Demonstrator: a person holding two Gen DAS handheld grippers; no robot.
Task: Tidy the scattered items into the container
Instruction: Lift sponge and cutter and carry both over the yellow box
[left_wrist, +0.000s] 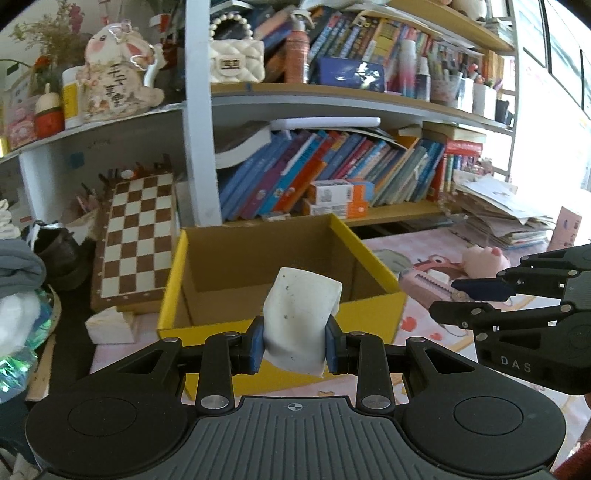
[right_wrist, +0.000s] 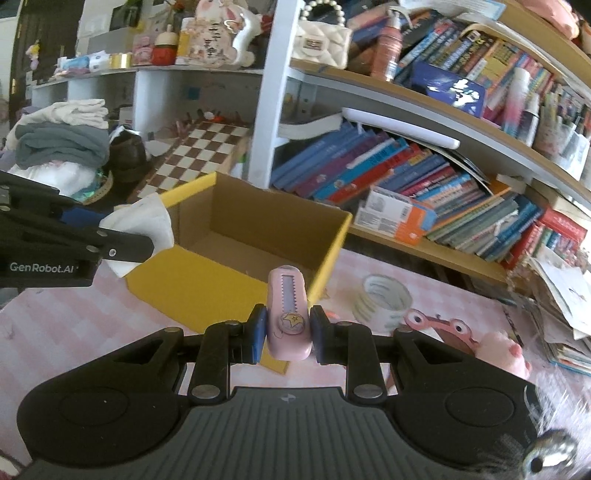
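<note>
We pinch a white soft pad (left_wrist: 301, 317) in left gripper (left_wrist: 294, 345), pink utility knife (right_wrist: 287, 317) in right gripper (right_wrist: 287, 339); yellow cardboard box (left_wrist: 373, 254) opens just ahead, left nearer.

A lived-in child's room at home

Crammed bookshelves (left_wrist: 332, 173) of picture books, a bunny figurine (left_wrist: 114, 74), a chessboard (left_wrist: 136, 236), folded laundry (right_wrist: 59, 144) and a pink cartoon mat (right_wrist: 92, 317) show it.
</note>
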